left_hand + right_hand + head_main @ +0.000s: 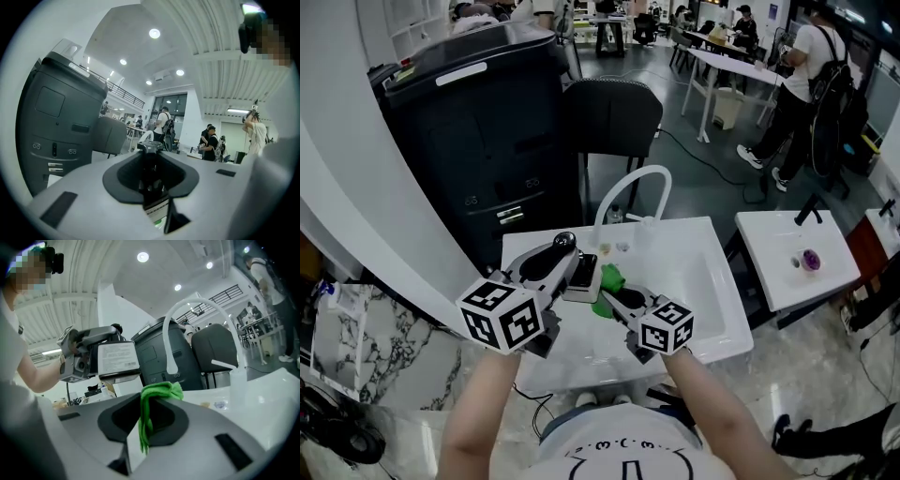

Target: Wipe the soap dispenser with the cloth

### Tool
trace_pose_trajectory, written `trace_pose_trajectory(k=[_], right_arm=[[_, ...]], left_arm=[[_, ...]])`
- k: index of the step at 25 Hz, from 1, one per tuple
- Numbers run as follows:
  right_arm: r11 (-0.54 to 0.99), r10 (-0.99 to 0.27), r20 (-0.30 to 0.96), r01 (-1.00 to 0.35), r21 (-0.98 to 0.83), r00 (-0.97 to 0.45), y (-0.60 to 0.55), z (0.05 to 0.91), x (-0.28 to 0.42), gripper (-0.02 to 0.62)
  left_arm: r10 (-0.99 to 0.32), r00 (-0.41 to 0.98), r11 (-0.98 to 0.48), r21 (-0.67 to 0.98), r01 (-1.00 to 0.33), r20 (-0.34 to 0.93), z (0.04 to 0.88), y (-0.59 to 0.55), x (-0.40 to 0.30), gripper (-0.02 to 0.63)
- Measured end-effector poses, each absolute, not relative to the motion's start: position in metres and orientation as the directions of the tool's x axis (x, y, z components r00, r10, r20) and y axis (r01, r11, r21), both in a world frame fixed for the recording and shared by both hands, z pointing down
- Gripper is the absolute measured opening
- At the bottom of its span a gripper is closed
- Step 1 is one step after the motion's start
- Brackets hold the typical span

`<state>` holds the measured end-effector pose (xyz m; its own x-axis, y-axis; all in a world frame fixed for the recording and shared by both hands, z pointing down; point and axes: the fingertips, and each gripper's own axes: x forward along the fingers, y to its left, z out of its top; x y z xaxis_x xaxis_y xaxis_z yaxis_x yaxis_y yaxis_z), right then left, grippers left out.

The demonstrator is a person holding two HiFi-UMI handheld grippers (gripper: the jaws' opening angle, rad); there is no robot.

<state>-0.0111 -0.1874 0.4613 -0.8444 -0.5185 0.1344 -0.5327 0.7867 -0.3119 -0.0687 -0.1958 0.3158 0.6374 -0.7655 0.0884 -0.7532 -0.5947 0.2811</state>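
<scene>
Catalogue, left to right, as I see it through the cameras.

1. Dark machine (478,141), standing off the left back corner of the washbasin (703,281). There is a pale strip on its lid, and I cannot read any print on it.

2. My left gripper (567,270), its cube carrying black-and-white square markers. The jaws are narrow and clamped on the soap dispenser.

3. Soap dispenser (584,275), held in the air over the left half of the washbasin, toward the back edge.
   - It is upright, its long axis vertical, with the black pump head (115,327) on top and the dark base down.
   - I cannot tell which way the spout points.
   - The white label (117,357) faces my right gripper. It has rows of small print, but I can read no brand or word.

4. Cloth (610,278), green and bunched, just beside the right side of the dispenser. I cannot tell whether they touch. A tuft sticks out past the jaw tips and a fold trails back between the jaws.

5. My right gripper (614,295), with the same kind of marker cube. The jaws are nearly together, pinching the cloth.

6. Faucet (633,187), a white arch at the middle of the washbasin's back edge. A small clear bottle (236,376) stands near its foot.

7. Second basin (769,272), white, well apart to the right, with a purple object (810,260) on it.
</scene>
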Motion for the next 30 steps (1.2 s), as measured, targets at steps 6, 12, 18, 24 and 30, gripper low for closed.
trace_pose_trajectory(k=[6, 12, 18, 24, 30], right_arm=[[0.840, -0.460, 0.081, -0.463, -0.283, -0.884, -0.173, 0.442, -0.026, 0.049], [0.847, -0.426, 0.048, -0.416, -0.332, -0.904, -0.162, 0.436, -0.033, 0.049], [0.897, -0.341, 0.044, -0.339, -0.285, -0.939, -0.140, 0.423, -0.046, 0.049], [0.942, -0.245, 0.058, -0.252, -0.224, -0.968, -0.116, 0.418, -0.049, 0.049], [0.985, -0.100, 0.079, -0.110, -0.132, -0.992, -0.084, 0.405, -0.057, 0.049]], left_arm=[[-0.756, 0.649, -0.600, 0.309, -0.738, 0.084, 0.320, -0.189, -0.070, 0.092], [-0.779, 0.625, -0.563, 0.379, -0.735, 0.055, 0.322, -0.195, -0.081, 0.092], [-0.796, 0.604, -0.540, 0.414, -0.733, 0.031, 0.319, -0.204, -0.089, 0.092], [-0.809, 0.587, -0.525, 0.402, -0.750, 0.039, 0.323, -0.208, -0.091, 0.094], [-0.820, 0.562, -0.512, 0.301, -0.804, 0.105, 0.340, -0.209, -0.084, 0.092]])
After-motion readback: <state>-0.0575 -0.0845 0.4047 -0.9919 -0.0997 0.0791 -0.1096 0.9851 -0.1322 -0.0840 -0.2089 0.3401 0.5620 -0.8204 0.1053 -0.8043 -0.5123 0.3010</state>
